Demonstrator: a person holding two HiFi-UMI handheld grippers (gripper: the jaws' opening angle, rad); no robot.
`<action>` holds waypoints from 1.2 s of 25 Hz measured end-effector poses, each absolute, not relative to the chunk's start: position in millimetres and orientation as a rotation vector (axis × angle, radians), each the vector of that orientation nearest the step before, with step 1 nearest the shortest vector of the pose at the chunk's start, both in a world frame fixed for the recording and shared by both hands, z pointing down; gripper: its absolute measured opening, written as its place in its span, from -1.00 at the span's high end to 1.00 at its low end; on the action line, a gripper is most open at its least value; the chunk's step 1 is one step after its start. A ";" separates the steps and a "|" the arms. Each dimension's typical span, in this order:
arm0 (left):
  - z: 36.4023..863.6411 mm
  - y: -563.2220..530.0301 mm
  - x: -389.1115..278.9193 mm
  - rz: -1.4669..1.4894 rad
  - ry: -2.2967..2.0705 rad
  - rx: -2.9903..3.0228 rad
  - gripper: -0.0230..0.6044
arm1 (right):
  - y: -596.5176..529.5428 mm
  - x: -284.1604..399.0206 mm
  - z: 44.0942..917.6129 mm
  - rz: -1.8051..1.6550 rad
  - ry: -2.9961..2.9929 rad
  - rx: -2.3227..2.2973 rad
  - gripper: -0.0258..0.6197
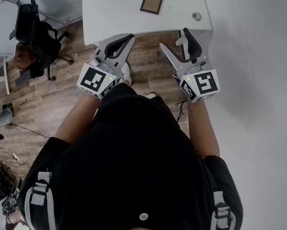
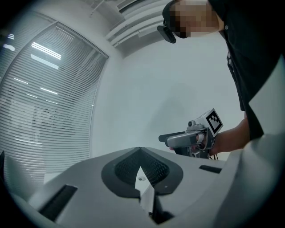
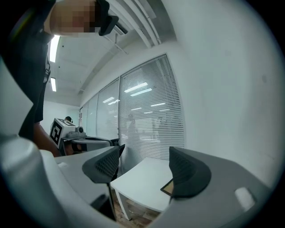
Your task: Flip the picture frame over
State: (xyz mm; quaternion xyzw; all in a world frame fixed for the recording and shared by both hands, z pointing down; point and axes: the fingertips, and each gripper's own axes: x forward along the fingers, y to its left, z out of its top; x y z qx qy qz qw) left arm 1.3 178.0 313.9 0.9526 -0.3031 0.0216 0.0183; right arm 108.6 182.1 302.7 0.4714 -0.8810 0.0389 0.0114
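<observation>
The picture frame, brown-edged with a tan middle, lies flat on the white table ahead of me. Both grippers hover over the wooden floor short of the table's near edge, pointing toward it. My left gripper has its jaws together with nothing between them; the left gripper view looks up at a white wall. My right gripper stands open and empty. In the right gripper view a corner of the frame peeks out beside the right pad, on the table.
A small round grey object sits near the table's right edge. A black office chair stands on the floor at the left. A white wall runs along the right side, and windows with blinds lie beyond the table.
</observation>
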 end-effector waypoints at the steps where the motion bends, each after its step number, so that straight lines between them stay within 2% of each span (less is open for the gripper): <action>1: 314.1 167.3 1.3 0.064 -0.930 2.961 0.90 | 171.0 108.3 304.1 0.126 -2.740 1.476 -0.16; 16: 325.5 17.8 -28.0 0.085 -0.769 2.974 0.90 | 29.2 72.0 328.1 0.215 -2.613 1.551 -0.16; 30: 355.2 -72.5 -58.3 0.110 -0.705 2.939 0.91 | -61.4 52.9 371.7 0.389 -2.465 1.668 -0.16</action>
